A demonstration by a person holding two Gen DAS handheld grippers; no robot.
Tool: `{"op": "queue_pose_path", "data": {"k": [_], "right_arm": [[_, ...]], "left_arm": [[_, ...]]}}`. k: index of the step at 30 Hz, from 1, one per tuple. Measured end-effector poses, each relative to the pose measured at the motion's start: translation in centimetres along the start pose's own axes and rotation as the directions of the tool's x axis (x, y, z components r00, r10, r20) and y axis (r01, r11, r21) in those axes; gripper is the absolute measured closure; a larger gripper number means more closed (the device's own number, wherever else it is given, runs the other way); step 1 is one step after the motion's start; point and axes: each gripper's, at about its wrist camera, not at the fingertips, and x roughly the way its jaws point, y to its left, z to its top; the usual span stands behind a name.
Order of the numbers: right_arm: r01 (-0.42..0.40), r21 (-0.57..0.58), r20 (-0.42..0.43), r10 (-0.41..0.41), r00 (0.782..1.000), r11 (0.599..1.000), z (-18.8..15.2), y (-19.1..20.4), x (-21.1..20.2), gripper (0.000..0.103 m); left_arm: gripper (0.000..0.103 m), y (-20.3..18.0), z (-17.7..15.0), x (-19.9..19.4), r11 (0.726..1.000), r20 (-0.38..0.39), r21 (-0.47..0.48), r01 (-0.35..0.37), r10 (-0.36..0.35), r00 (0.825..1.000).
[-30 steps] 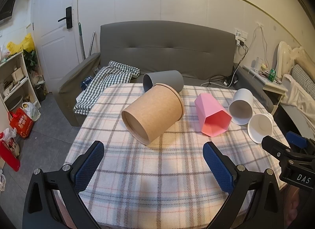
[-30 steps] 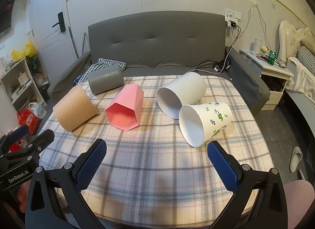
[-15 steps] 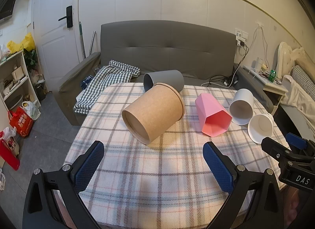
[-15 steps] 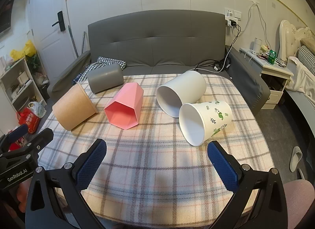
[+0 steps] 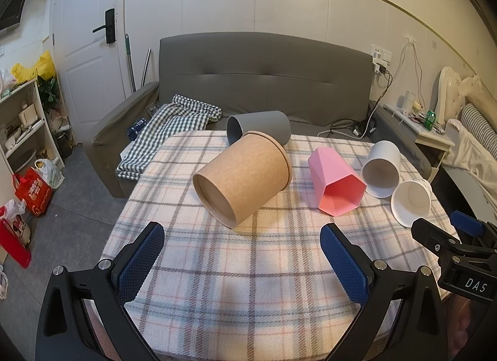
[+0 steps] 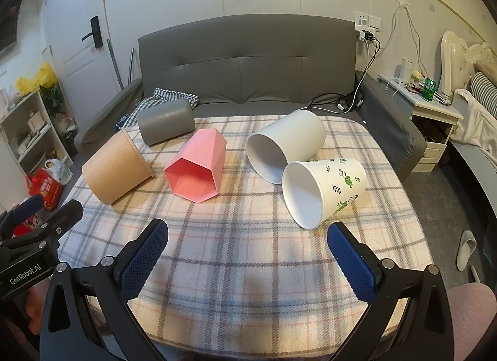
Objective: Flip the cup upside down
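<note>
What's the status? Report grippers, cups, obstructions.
Left gripper open, empty; right gripper open, empty. Five cups on their sides, brown cup nearest left, leaf-print cup nearest right. Nothing blocking either.

Five cups on their sides on plaid tablecloth [image 6: 248,252], leaf-print paper cup [image 6: 323,191] nearest, right tool [image 6: 247,247] spread wide

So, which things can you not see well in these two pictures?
- Grey cup: in the left view, the brown cup hides its lower side.
- Brown cup's open mouth: it faces away in both views.
- Leaf-print cup: in the left view, its print is out of sight.
- Table: its near edge is hidden behind the fingers.
</note>
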Motion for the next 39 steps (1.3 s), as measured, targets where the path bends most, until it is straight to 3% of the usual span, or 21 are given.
{"op": "queue_pose_path", "data": {"k": [32, 39], "right_arm": [[0.003, 0.005, -0.027, -0.003, 1.0, 1.0, -0.2, -0.2, 0.5, 0.0], [0.036, 0.05, -0.036, -0.034, 0.999, 0.998, 0.7, -1.1, 0.2, 0.0]], "left_arm": [[0.0, 0.0, -0.1, 0.0, 1.0, -0.004, -0.005, 0.009, -0.009, 1.0], [0.0, 0.4, 0.2, 0.6, 1.0, -0.007, -0.019, 0.024, -0.024, 1.0]]}}
